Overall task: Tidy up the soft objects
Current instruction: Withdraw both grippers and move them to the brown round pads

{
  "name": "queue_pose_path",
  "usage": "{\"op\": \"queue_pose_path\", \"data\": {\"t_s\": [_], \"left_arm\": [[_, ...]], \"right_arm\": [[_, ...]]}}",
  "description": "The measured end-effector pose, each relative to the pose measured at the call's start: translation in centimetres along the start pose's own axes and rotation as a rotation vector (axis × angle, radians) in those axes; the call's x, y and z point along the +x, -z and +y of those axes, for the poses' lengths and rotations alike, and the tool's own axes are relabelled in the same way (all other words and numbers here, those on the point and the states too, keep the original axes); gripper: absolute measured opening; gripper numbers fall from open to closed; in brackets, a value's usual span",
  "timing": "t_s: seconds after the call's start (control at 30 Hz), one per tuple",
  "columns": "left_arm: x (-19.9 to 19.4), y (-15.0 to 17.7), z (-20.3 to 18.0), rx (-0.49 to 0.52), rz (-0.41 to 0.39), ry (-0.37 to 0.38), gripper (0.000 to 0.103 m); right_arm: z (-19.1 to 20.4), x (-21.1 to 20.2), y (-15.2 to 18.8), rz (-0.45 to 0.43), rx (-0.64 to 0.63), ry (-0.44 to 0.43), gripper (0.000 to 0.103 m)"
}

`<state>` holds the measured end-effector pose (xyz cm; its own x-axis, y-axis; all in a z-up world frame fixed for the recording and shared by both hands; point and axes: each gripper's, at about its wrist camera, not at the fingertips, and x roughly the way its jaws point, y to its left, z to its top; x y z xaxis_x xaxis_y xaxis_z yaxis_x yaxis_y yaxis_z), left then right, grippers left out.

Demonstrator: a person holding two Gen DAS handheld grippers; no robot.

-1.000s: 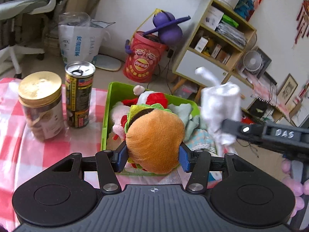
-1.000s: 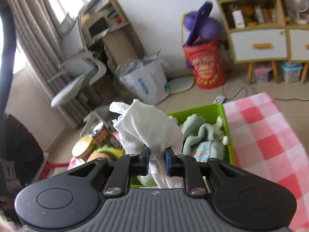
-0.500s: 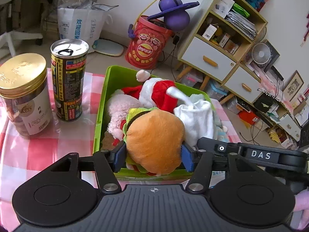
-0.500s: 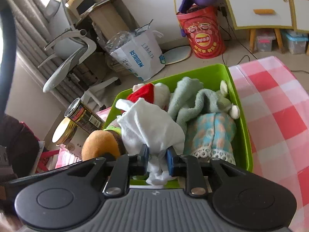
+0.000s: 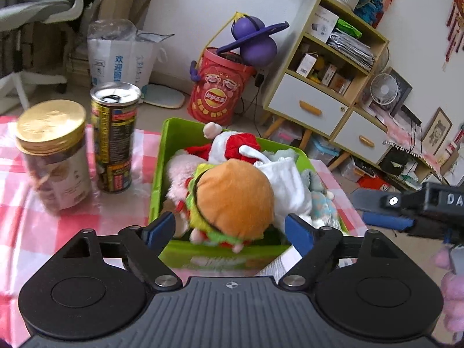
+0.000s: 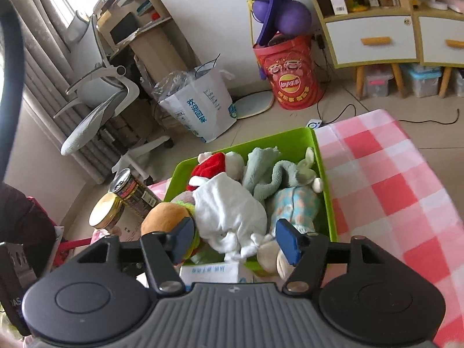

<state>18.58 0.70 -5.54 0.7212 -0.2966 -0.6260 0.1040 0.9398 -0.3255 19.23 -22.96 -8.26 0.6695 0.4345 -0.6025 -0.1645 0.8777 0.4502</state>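
Note:
A green bin (image 5: 177, 133) (image 6: 324, 156) on the pink checked tablecloth holds several soft toys. The burger plush (image 5: 235, 197) (image 6: 162, 217) lies at its near end, between the jaws of my left gripper (image 5: 230, 229), which are opening and stand clear of it. A white cloth bundle (image 6: 229, 211) (image 5: 287, 182) rests beside the burger. My right gripper (image 6: 235, 240) has it between its jaws, which are opening too, the pads apart from it. A Santa plush (image 5: 237, 145) (image 6: 211, 165) and a pale green rabbit doll (image 6: 290, 179) lie further back.
A gold-lidded jar (image 5: 52, 150) and a tall drink can (image 5: 114, 136) stand on the cloth left of the bin. A small white box (image 6: 211, 272) lies just before the bin. On the floor behind are a red drum (image 5: 220, 87), a paper bag and a shelf unit.
Both grippers lowered their loads into the bin and opened. The burger plush and the white cloth now rest among the toys, free of the pads.

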Motion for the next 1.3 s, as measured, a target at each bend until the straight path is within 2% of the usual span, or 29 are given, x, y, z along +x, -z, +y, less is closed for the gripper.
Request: {"op": "queue_pose_path", "data": {"t_s": [0.17,0.23,0.4,0.57,0.67,0.77,0.87,1.1,1.3], "left_arm": [[-3.3,1.5,0.3,0.028,0.024,-0.037,0.087],[-4.5,2.2,0.4,0.035,0.043,-0.052,0.098],[-8.1,4.1,0.5,0.061,0.076,-0.106,0.098],[-11.1,6.6,1.6,0.084,0.040,-0.137,0.098],[-11.9,7.8,2.4,0.110,0.069,-0.158,0.098],[-12.7,8.3,3.3,0.163,0.056,-0.183,0.098],[-12.7,9.0,4.7,0.154,0.069,-0.206,0.098],[-12.5,9.9,7.1,0.119,0.082,-0.234,0.098],[-10.9,11.0,7.6,0.124,0.104,-0.247,0.098]], "right_arm": [[1.0,-2.7,1.7,-0.004,-0.018,0.015,0.054],[1.5,-3.4,2.6,0.001,-0.030,0.024,0.057],[2.7,-5.3,5.3,0.024,-0.035,0.049,0.063],[3.6,-6.7,9.0,0.023,-0.078,0.051,0.066],[4.1,-6.5,11.0,0.032,-0.119,0.104,0.067],[4.7,-6.1,12.6,0.029,-0.194,0.127,0.067],[4.8,-5.6,13.8,0.042,-0.237,0.140,0.067],[4.3,-4.4,15.5,0.077,-0.220,0.162,0.067],[4.9,-3.2,17.2,0.081,-0.310,0.178,0.067]]}}
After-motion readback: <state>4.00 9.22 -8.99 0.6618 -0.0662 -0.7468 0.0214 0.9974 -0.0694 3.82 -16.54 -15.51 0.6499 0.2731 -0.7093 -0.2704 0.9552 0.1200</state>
